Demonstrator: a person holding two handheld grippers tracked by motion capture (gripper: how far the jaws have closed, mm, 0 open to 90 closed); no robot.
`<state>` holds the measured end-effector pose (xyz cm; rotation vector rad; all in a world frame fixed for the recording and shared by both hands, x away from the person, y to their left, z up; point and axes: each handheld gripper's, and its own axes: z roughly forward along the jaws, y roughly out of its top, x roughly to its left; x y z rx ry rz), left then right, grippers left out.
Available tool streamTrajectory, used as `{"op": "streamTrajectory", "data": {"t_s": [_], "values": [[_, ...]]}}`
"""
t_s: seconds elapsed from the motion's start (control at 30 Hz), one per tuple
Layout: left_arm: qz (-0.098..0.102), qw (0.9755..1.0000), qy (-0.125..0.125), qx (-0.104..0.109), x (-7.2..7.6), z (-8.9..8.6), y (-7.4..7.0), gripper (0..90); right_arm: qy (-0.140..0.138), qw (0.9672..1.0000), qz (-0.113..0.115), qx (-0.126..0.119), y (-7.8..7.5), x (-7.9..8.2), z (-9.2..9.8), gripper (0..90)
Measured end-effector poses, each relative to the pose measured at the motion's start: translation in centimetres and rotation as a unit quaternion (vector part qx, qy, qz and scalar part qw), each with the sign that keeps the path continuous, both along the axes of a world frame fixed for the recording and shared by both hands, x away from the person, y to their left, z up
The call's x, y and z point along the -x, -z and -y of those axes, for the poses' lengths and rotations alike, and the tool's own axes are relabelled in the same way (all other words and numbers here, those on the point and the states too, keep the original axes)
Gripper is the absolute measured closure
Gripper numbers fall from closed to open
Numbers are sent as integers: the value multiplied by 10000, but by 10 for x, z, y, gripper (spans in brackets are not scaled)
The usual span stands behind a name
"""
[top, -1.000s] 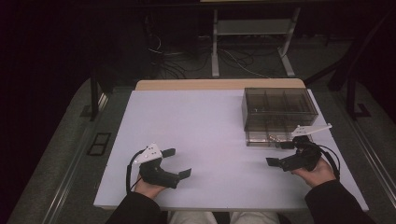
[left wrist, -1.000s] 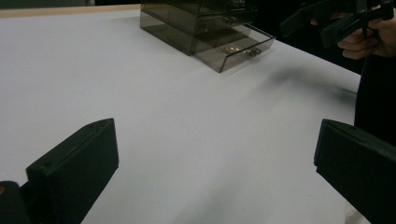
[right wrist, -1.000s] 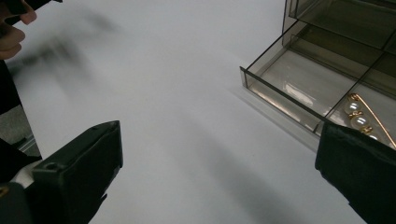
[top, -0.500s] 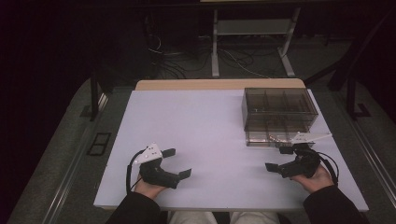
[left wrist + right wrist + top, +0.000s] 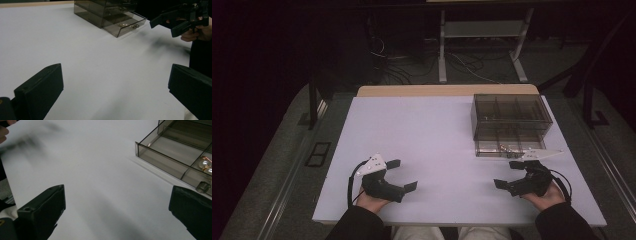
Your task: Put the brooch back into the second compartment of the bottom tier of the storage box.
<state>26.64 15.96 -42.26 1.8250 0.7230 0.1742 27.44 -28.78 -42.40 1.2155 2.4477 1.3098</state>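
A smoked clear drawer box (image 5: pixel 511 114) stands at the table's right back. Its bottom drawer (image 5: pixel 507 146) is pulled out and holds small gold and pearl pieces (image 5: pixel 205 165). My right gripper (image 5: pixel 509 174) is open just in front of that drawer, with nothing between its jaws. In the right gripper view the drawer's front wall (image 5: pixel 160 157) lies ahead to the right. My left gripper (image 5: pixel 402 174) rests open near the front left and holds nothing. The left gripper view shows the box (image 5: pixel 110 13) far off and the right gripper (image 5: pixel 180 20) held in a hand.
The white table top (image 5: pixel 432 135) stretches wide and bare between the two grippers and toward the back left. A wooden strip (image 5: pixel 422 90) runs along its far edge. Dark floor, cables and a metal stand (image 5: pixel 482 45) lie beyond the table.
The right gripper has drawn back a little from the open drawer toward the table's front edge and tilted. The left gripper has stayed put.
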Motion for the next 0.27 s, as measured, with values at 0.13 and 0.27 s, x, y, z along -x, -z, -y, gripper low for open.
{"op": "streamTrajectory", "data": {"t_s": [0.13, 0.27], "values": [[-19, 10000, 25, -42, 0, 0, 0, 0, -1, 10000, 66, -33, 2, 1, 0, 5], [-55, 10000, 33, -49, -1, 1, 1, 0, 14, 9999, 107, -64, 2, 2, 0, 5]]}}
